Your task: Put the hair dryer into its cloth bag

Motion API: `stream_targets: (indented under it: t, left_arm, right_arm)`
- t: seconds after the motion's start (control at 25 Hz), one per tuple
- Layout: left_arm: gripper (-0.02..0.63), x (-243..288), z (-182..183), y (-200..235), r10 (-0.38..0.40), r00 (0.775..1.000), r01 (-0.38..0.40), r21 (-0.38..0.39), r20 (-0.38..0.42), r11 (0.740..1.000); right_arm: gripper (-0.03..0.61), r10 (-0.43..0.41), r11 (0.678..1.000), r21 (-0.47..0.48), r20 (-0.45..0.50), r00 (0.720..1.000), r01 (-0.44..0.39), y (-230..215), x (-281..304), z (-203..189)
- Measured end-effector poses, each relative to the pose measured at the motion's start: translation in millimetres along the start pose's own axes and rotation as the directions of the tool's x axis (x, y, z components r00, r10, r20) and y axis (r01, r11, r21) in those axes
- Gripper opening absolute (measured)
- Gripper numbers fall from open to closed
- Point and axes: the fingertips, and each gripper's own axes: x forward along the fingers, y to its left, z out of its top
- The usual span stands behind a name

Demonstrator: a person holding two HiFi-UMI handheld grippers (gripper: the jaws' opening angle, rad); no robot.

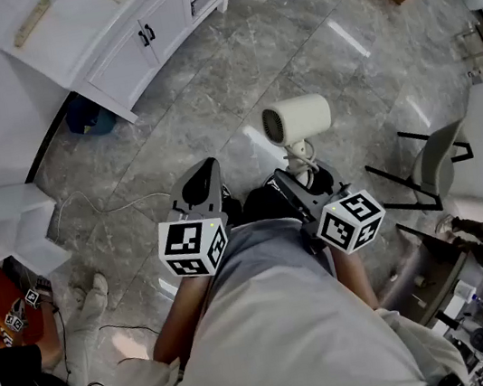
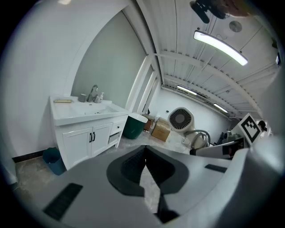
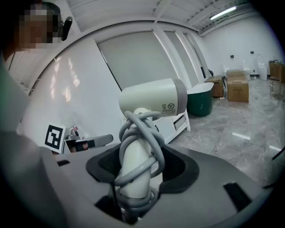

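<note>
The right gripper [image 1: 302, 179] is clamped on the handle of the cream hair dryer [image 1: 297, 119], which has its grey cord [image 3: 142, 133] wound around that handle. The dryer's head stands at the gripper's 12 o'clock, above the marble floor [image 1: 206, 92]. At 9 o'clock, the left gripper [image 1: 203, 181] is closed tight, holding nothing.

Open floor [image 1: 232, 79] ahead; white cabinet [image 1: 130, 46] left, chair [image 1: 437, 155] right.
</note>
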Motion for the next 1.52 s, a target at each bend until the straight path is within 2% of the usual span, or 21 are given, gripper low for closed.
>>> stream_targets:
  t: [0.28,0.48,0.68,0.84,1.12,1.52]
  left_arm:
    - [0.008,0,15,17,0.015,0.999,-0.016,0.025,0.036,1.000]
    - [0.008,2,23,29,0.019,0.999,-0.020,0.024,0.051,1.000]
    - [0.008,14,30,38,0.020,0.999,-0.021,0.020,0.049,1.000]
    - [0.008,28,42,44,0.025,0.998,-0.027,0.028,0.056,0.999]
    - [0.008,65,65,45,0.035,0.998,-0.038,0.044,0.061,0.998]
    - [0.008,146,104,46,0.038,0.998,-0.040,0.062,0.044,0.997]
  right_arm:
    - [0.245,-0.012,0.999,-0.029,0.040,0.999,0.013,5,7,10]
    - [0.245,-0.022,1.000,0.008,0.063,0.998,0.021,2,13,20]
    - [0.247,-0.045,0.999,-0.008,0.057,0.997,0.045,-10,24,31]
    - [0.247,-0.033,0.999,-0.015,0.059,0.998,0.034,-18,37,45]
    - [0.247,-0.010,0.999,-0.033,0.060,0.998,0.012,-43,59,80]
    - [0.247,0.020,0.999,-0.026,0.038,0.999,-0.019,-101,97,136]
